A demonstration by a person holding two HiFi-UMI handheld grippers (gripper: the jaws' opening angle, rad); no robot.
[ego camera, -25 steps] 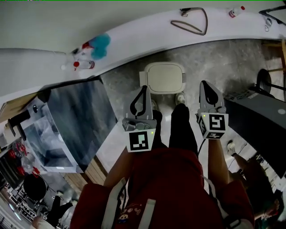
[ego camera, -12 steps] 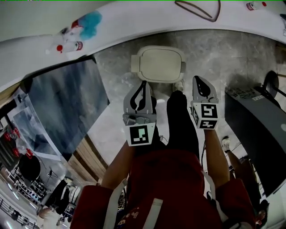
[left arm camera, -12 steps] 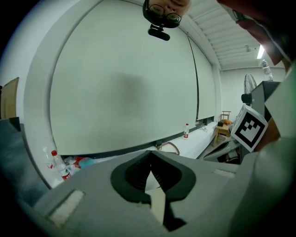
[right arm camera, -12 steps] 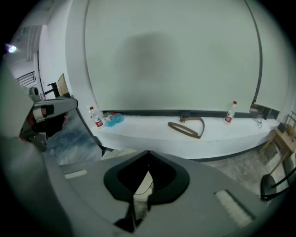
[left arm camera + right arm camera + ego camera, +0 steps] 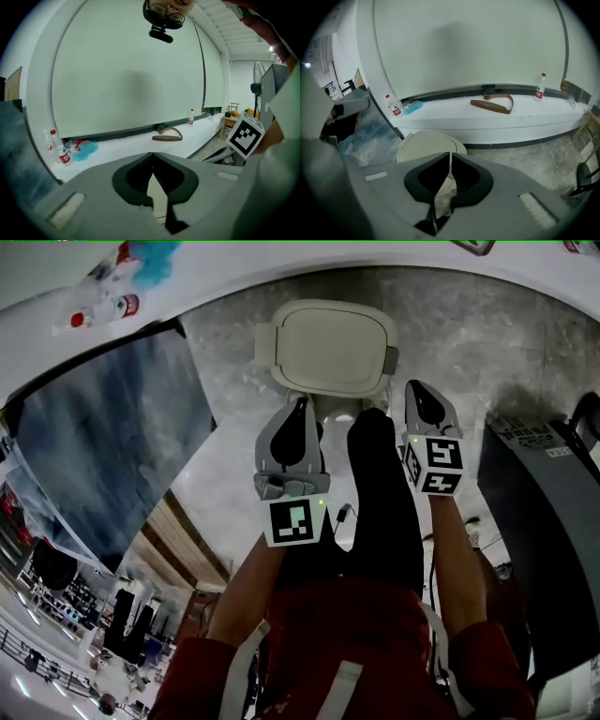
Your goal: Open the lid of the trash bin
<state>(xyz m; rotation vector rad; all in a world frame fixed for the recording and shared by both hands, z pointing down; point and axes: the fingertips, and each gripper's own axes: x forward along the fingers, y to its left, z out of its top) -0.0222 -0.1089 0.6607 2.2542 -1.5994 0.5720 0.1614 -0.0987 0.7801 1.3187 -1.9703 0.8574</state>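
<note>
- Head view: the trash bin (image 5: 328, 348) stands on the grey floor (image 5: 487, 343), just below the white ledge (image 5: 281, 263). Its lid is cream, a square with round corners, and it lies flat and closed. The left gripper (image 5: 302, 409) and the right gripper (image 5: 419, 390) both point toward its near edge.
- Left gripper view: the left gripper (image 5: 152, 154) has its tips pressed together, with nothing between them.
- Right gripper view: the jaws of the right gripper (image 5: 450, 154) have just been opening, only a thin crack, and they are empty. The closed lid shows just beyond them.
</note>
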